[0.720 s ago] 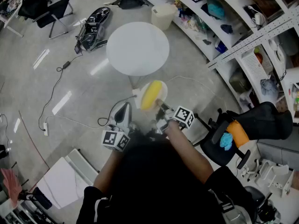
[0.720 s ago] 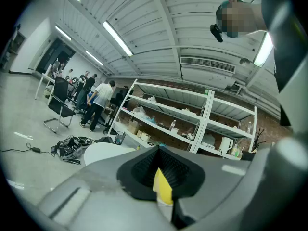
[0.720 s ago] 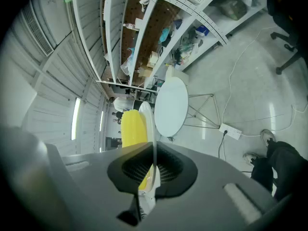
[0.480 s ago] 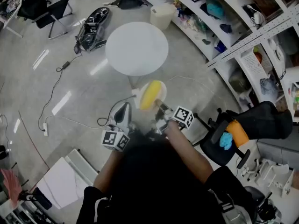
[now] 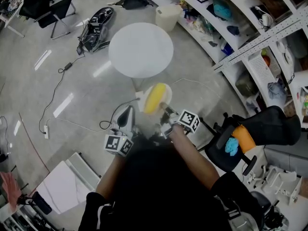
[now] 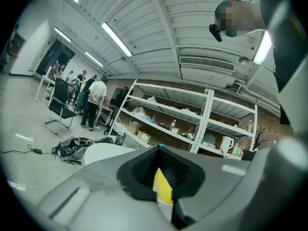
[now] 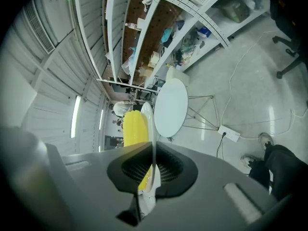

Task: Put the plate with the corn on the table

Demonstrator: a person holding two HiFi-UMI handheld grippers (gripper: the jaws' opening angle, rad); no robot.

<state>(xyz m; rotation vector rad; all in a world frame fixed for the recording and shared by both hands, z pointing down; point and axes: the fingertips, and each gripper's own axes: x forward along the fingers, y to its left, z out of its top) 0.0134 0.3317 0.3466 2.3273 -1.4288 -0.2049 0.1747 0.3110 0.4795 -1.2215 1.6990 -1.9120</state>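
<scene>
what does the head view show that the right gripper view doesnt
Only the head view: the black bag on the floor and the black chair at the top left.
Only the right gripper view: the right gripper with its jaws shut on the plate, seen edge-on, and a shoe on the floor.
Both: the corn on that plate, held short of the round white table.

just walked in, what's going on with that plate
A person holds a tool in each hand. The right tool is clamped on the rim of a white plate carrying a yellow corn cob, held in the air short of the round white table. The left tool is beside it; a yellow sliver shows in its jaws, but whether it grips anything is unclear. The plate is not on the table yet.
</scene>
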